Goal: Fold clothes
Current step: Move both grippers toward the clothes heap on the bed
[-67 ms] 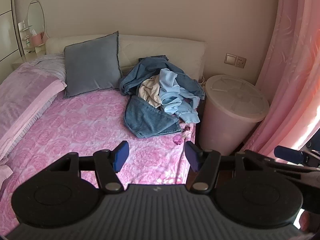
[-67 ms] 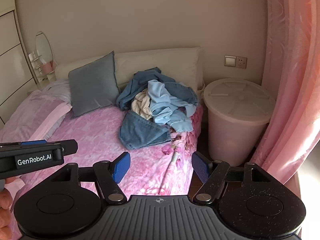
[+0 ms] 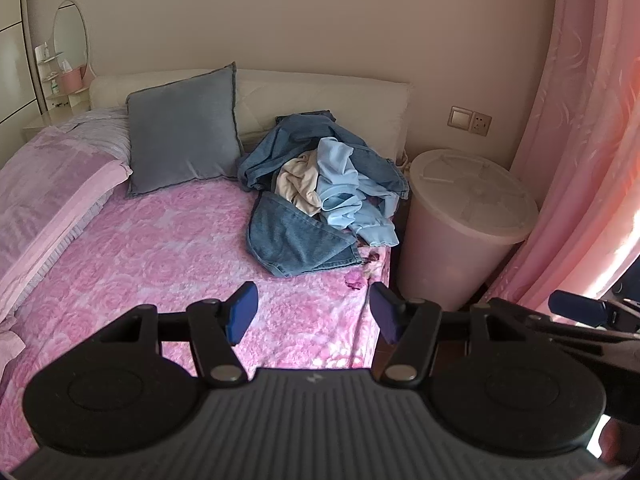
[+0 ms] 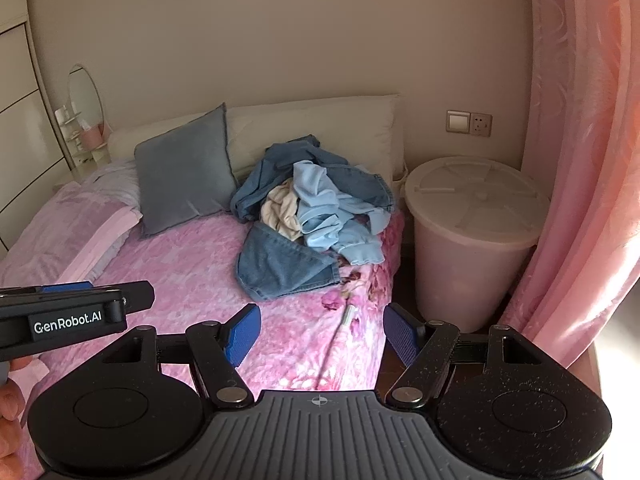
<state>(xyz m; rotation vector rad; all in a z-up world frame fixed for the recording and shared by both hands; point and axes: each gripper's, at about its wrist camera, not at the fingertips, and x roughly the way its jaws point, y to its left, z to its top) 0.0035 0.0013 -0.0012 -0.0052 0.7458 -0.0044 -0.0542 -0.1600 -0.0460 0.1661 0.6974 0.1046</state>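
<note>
We hold the left gripper (image 3: 313,312) and right gripper (image 4: 322,334) released, empty, above the bed (image 3: 160,248); the clothes pile (image 3: 320,196) lies near its headboard (lower garments hidden under denim).

Cream garment (image 3: 298,184) mostly buried under denim (image 3: 296,240)

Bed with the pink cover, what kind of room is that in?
Most likely a bedroom: the bed has a grey pillow against its headboard, and an oval mirror stands beside it.
</note>
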